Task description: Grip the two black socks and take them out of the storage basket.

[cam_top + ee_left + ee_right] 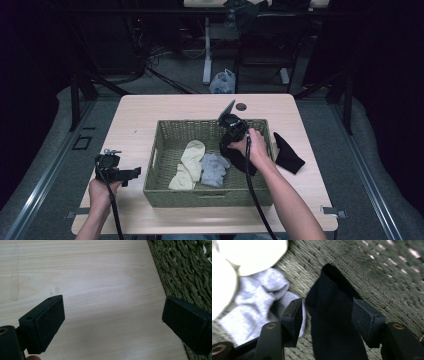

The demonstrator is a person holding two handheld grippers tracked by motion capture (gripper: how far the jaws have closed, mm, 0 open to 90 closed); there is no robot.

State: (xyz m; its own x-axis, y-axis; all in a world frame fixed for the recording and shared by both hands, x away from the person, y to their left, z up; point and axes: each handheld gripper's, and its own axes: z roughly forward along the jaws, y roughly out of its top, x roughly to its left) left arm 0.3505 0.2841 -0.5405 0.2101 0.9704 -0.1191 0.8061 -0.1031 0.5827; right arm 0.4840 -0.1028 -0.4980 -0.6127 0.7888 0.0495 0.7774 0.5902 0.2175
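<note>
Three socks are seen in the basket; a black sock lies between the wide right tongs. Another black sock is left on the worktop, centre right. Left tongs are held wide, empty.

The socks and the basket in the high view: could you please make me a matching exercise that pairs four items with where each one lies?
Column one:
1. cream sock
2. grey sock
3. black sock outside
4. left claw

Column two:
a. on the table, right of the basket
b. over bare table, left of the basket
c. in the basket, left of the grey sock
d. in the basket, between the cream sock and the right claw

Pairs: 1-c, 2-d, 3-a, 4-b
</note>
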